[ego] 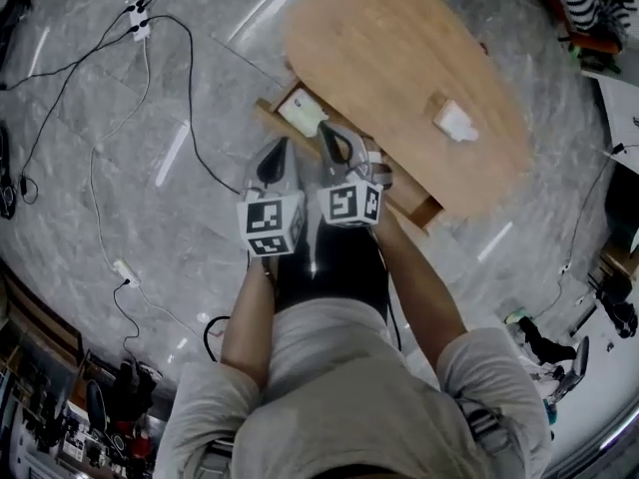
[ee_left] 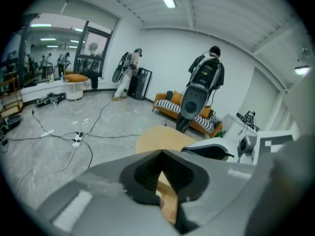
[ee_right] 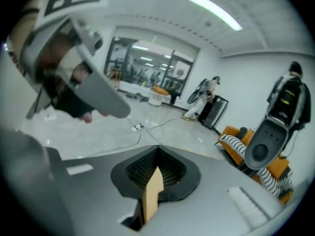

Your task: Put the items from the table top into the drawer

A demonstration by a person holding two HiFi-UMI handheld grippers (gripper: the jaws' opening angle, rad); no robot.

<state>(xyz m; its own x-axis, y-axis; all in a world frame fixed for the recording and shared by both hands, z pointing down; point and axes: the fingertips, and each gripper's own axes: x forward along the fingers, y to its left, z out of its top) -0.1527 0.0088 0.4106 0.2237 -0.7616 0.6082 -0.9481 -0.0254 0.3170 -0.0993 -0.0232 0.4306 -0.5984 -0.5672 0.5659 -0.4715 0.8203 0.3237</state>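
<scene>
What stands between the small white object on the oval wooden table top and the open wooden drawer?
Nothing visible lies on the table top between the white object and the drawer. In the head view the shut left gripper and right gripper overlap the drawer's middle.

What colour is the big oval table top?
The table top is light wood brown. It shows best in the head view.

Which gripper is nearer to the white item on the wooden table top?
Right. The right gripper is left of the white item, at the edge of the table; the left gripper is farther left, beyond it.
</scene>
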